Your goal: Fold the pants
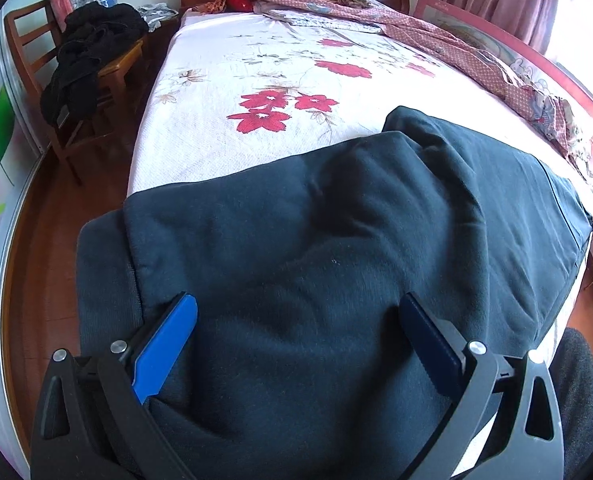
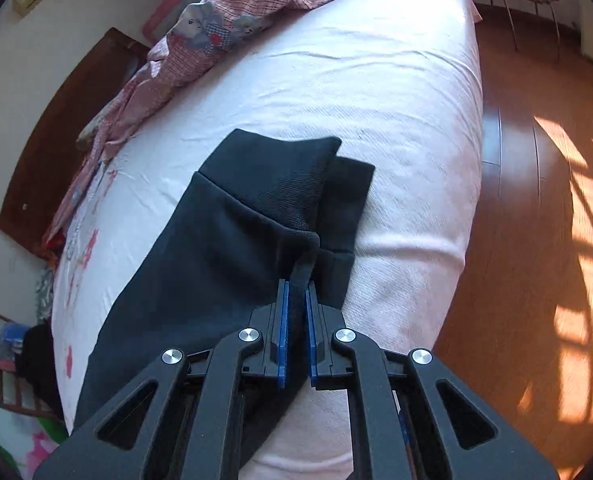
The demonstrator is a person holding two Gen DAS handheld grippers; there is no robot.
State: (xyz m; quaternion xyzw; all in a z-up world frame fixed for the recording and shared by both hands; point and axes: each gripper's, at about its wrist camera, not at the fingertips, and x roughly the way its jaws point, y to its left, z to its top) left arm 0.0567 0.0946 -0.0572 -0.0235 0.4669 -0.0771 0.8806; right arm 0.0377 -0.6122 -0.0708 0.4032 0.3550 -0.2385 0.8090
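Dark navy sweatpants [image 1: 336, 240] lie across the near end of the bed, one end hanging over the left edge. My left gripper [image 1: 296, 308] is open just above the fabric, its blue fingers [image 1: 168, 340] wide apart with cloth between them. In the right wrist view the pants [image 2: 200, 248] end in two ribbed cuffs [image 2: 288, 176] on the pale sheet. My right gripper [image 2: 295, 292] is shut on a pinch of fabric at the cuff seam.
The bed [image 1: 256, 60] has a white sheet with red flowers. A crumpled pink quilt [image 1: 456, 44] runs along its far side. A wooden chair [image 1: 76, 80] piled with black clothes stands left of the bed. Wooden floor [image 2: 536, 200] lies right of the bed.
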